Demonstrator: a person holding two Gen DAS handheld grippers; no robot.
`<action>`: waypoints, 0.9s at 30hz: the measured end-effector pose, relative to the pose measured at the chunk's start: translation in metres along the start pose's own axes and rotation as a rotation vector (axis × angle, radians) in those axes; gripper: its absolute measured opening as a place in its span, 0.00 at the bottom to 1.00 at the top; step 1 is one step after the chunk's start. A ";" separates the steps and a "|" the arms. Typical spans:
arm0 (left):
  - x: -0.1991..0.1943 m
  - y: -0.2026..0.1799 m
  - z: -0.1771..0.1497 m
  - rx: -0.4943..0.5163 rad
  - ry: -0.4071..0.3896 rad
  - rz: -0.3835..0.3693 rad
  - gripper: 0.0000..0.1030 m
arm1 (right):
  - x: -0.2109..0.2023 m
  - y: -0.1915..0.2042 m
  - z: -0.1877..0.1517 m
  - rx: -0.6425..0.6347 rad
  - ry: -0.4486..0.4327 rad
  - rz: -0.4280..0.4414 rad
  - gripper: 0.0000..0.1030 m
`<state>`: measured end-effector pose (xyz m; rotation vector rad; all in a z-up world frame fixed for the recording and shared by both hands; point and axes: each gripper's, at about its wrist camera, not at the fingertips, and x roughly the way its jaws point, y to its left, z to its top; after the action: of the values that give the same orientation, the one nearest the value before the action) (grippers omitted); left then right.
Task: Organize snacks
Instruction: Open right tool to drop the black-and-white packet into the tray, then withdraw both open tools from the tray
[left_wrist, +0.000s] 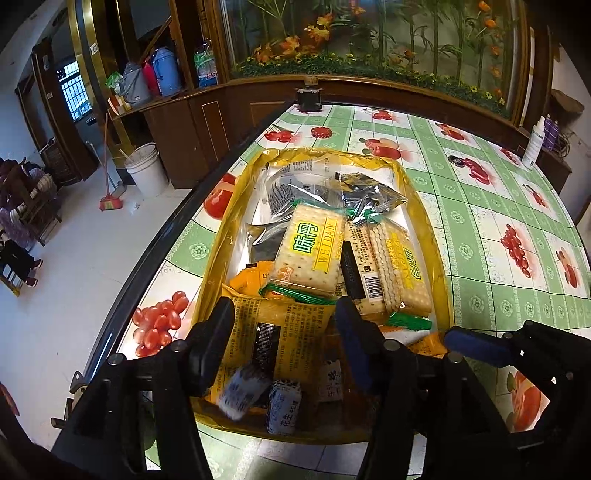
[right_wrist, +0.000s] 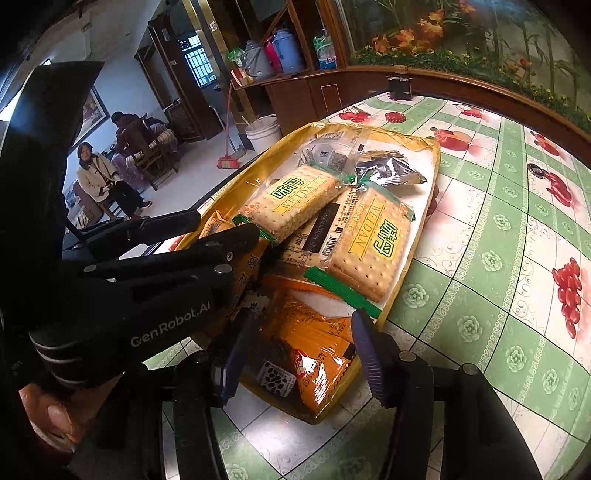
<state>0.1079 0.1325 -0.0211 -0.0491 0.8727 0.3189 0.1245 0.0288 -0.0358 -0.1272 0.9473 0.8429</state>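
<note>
A yellow-rimmed tray (left_wrist: 332, 151) (right_wrist: 369, 131) holds the snacks. Two Weidan cracker packs (left_wrist: 310, 247) (right_wrist: 369, 243) lie across its middle, with a silver packet (left_wrist: 369, 195) (right_wrist: 388, 170) behind them. My left gripper (left_wrist: 284, 332) is open over the tray's near end, its fingers either side of a yellow printed packet (left_wrist: 280, 339) without pressing it. Below it are small wrapped candies (left_wrist: 284, 406), one of them blurred. My right gripper (right_wrist: 306, 354) is open above orange packets (right_wrist: 314, 339) at the tray's near corner. The left gripper (right_wrist: 221, 229) is right beside it.
The tray sits on a table with a green fruit-print cloth (left_wrist: 480, 229), close to its left edge (left_wrist: 166, 236). A red bottle cap (left_wrist: 320, 132), a black jar (left_wrist: 309, 98) and a white bottle (left_wrist: 533, 144) stand farther back. People sit across the room (right_wrist: 99, 173).
</note>
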 end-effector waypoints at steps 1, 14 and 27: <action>-0.001 0.001 0.000 -0.002 -0.001 0.001 0.55 | -0.001 0.000 -0.001 0.001 -0.003 0.001 0.55; -0.006 0.025 0.001 -0.088 0.003 0.003 0.55 | -0.031 -0.013 -0.014 0.062 -0.060 0.013 0.60; -0.061 -0.025 -0.012 0.015 -0.086 0.000 0.55 | -0.088 -0.043 -0.042 0.208 -0.209 0.025 0.72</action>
<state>0.0703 0.0910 0.0151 -0.0214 0.7895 0.3121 0.0995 -0.0699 -0.0056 0.1502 0.8347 0.7590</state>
